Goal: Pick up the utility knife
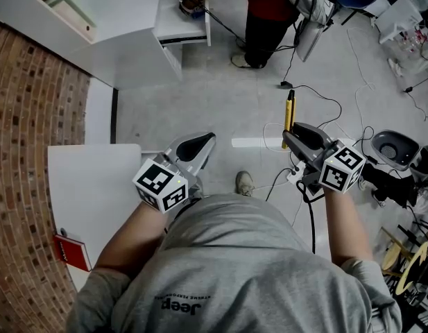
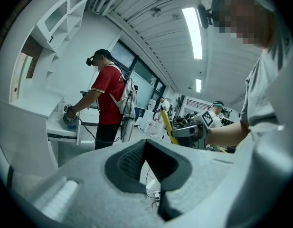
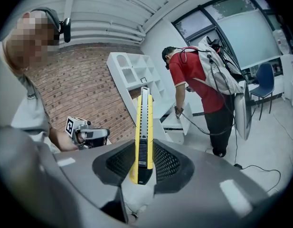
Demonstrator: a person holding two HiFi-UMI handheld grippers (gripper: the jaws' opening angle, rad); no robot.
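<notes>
My right gripper (image 1: 295, 136) is shut on the yellow utility knife (image 1: 289, 113), held out over the floor in front of me. In the right gripper view the knife (image 3: 144, 127) stands upright between the black ribbed pads (image 3: 167, 163) of that gripper (image 3: 145, 163), and its long body sticks out well past them. My left gripper (image 1: 198, 144) hangs to the left at about the same height, its pads together with nothing between them. From the left gripper view (image 2: 146, 156) I see the right gripper (image 2: 189, 134) and the knife (image 2: 167, 125) off to the right.
A white table (image 1: 96, 186) with a red booklet (image 1: 71, 250) stands at my left by the brick wall (image 1: 26, 116). A person in a red shirt (image 1: 269, 9) works at a white desk (image 1: 179, 19) ahead. Cables (image 1: 318, 99) and a power strip (image 1: 297, 175) lie on the floor.
</notes>
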